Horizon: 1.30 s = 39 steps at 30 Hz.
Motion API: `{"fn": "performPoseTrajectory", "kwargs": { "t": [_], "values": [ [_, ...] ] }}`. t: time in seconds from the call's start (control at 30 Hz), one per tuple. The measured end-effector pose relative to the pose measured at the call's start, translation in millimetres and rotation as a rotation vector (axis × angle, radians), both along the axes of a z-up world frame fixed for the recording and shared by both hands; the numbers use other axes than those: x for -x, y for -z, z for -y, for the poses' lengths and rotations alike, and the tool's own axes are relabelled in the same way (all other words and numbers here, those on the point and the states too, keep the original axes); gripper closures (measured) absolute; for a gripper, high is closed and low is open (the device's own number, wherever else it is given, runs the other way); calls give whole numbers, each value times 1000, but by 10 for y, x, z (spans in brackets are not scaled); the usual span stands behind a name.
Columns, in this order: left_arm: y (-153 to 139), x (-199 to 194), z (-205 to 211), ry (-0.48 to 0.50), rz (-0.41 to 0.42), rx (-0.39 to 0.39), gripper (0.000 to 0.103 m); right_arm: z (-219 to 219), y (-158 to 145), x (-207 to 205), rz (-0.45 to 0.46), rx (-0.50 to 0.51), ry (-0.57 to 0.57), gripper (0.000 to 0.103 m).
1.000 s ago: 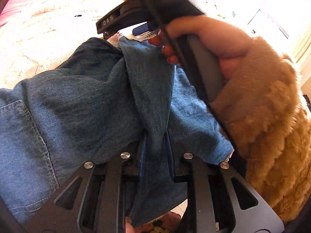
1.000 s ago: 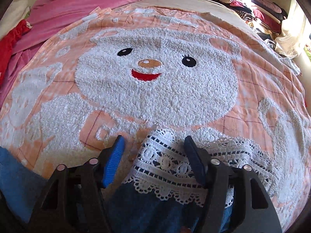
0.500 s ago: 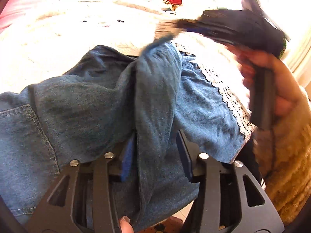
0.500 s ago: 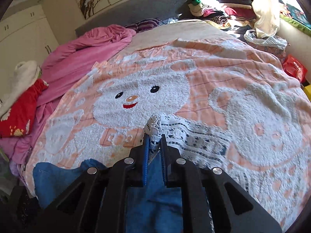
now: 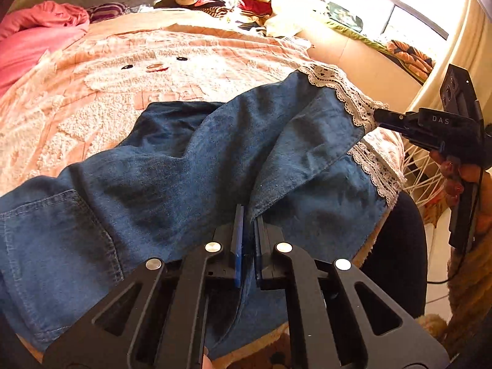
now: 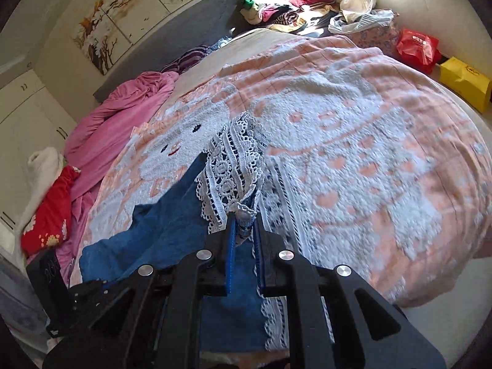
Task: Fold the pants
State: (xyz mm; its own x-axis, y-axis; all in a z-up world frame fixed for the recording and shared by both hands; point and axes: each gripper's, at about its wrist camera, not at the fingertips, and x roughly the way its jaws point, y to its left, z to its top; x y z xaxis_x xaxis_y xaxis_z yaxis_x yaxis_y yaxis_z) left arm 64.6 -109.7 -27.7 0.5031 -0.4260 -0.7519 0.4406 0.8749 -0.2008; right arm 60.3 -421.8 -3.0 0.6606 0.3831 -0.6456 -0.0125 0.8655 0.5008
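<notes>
The left tongs point(image 5: 248, 215) point down at a slant, their two blue-faced jaws pressed together on a fold of the pants point(image 5: 190, 166). The right tongs point(image 6: 244, 224) also tilt downward, jaws clamped on the lace hem point(image 6: 236, 166) of one leg. In the left wrist view they reach in from the right side, carried by a hand point(image 5: 461, 175) wrapped around the grip, with a furry tan sleeve point(image 5: 470, 276) below it.

A home bedroom: blanketed bed point(image 6: 384, 141), wardrobe point(image 6: 27, 113), heaped clothes point(image 6: 276, 6).
</notes>
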Motion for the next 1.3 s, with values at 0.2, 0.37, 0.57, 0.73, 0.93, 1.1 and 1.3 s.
{"fn": "performPoseTrajectory", "kwargs": {
  "t": [0.2, 0.37, 0.57, 0.73, 0.93, 1.1, 1.3],
  "values": [
    [38, 144, 86, 65, 19, -63, 101, 126, 121, 460, -60, -20, 13, 93],
    [144, 206, 163, 80, 10, -94, 101, 153, 298, 568, -126, -17, 17, 89],
    [190, 167, 186, 64, 17, -97, 86, 155, 326, 574, -122, -45, 8, 69],
    [243, 87, 213, 50, 1, -83, 103, 221, 437, 457, -128, -56, 41, 77],
    [77, 334, 226, 118, 51, -90, 103, 211, 300, 571, -88, 19, 17, 87],
    [105, 494, 309, 152, 68, -160, 103, 183, 281, 633, -97, 81, 4, 87],
    [279, 534, 338, 150, 37, -204, 102, 140, 353, 606, -139, 165, 11, 87]
  ]
}}
